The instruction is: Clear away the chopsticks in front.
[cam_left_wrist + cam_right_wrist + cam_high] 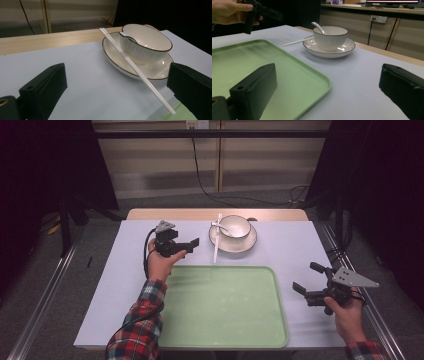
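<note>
Pale lavender worktop point(125, 285) carries a green tray point(222, 305) at lower centre, bare for loading. Above it, a bowl point(235, 226) with spoon point(218, 225) sits on a saucer point(247, 242), chopsticks point(216, 242) propped on its rim. The left gripper point(187, 246), jaws open, faces them; the right gripper point(306, 281) waits open at lower right.
</note>
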The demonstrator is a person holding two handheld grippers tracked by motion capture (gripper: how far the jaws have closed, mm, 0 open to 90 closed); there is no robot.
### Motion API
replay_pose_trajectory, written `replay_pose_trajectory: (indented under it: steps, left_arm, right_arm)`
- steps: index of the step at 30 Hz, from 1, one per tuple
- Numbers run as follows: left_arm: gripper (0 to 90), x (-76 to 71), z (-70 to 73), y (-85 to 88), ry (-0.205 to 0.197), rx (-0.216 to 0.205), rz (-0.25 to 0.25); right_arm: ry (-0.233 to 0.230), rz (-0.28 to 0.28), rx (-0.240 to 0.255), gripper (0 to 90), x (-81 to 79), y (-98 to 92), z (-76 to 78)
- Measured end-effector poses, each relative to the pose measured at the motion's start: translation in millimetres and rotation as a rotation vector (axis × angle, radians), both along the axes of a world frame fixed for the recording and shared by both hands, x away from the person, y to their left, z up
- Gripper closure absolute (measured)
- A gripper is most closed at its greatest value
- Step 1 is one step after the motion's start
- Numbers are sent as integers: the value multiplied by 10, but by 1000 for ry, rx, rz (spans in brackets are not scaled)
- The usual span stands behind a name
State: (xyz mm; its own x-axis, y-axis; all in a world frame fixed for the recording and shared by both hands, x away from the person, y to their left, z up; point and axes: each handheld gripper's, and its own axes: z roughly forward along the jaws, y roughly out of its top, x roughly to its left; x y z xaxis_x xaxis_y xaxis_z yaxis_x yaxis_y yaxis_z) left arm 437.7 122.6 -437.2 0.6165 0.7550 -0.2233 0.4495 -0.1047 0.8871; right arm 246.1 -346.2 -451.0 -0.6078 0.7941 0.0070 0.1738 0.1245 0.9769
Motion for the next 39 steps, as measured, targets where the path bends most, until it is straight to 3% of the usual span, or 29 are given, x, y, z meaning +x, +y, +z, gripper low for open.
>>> replay_pose_trajectory:
  steps: [11, 25, 28, 32, 34, 37, 39]
  left_arm:
    - [29, 184, -56, -234, 16, 27, -7]
    - [36, 427, -188, -341, 57, 72, 24]
    - [38, 461, -197, -364, 62, 61, 21]
    - [45, 530, -225, -415, 73, 86, 45]
    - [45, 548, -240, -446, 78, 101, 43]
    - [45, 575, -271, -497, 77, 91, 44]
    - [45, 598, -294, -513, 83, 116, 32]
  right_arm:
    - [-12, -2, 3, 8, 1, 1, 3]
    - [-5, -1, -2, 9, -1, 6, 0]
    - [-12, -4, 1, 9, 1, 6, -1]
    - [-12, -4, -2, 9, 4, 3, 0]
    - [-11, -6, -5, 10, 5, 5, -1]
    - [-20, -8, -7, 11, 6, 0, -1]
    - [-20, -5, -9, 11, 5, -5, 1]
